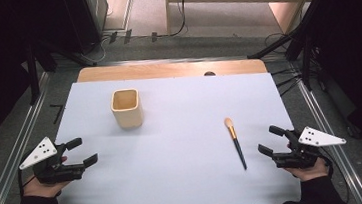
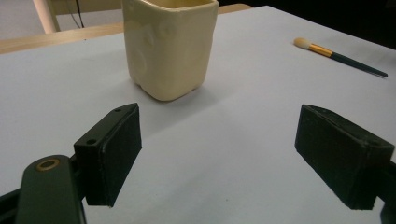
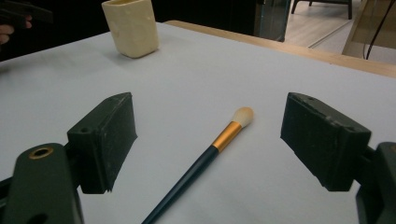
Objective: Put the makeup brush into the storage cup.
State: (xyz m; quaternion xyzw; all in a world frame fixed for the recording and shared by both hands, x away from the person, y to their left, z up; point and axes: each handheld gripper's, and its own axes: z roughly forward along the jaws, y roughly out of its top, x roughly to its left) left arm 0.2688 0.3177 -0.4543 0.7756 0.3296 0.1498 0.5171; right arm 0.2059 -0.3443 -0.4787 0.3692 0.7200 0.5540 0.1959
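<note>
White tabletop carries all. Cream square cup upright, ahead of left gripper jaws, wide apart, empty. Makeup brush lies flat between right gripper jaws, wide apart, not touching it.

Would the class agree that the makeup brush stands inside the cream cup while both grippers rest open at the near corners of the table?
Not quite. The makeup brush lies flat on the white table, well apart from the cream cup, as the high view shows. The rest holds: the left gripper and right gripper rest open at the near corners.
</note>
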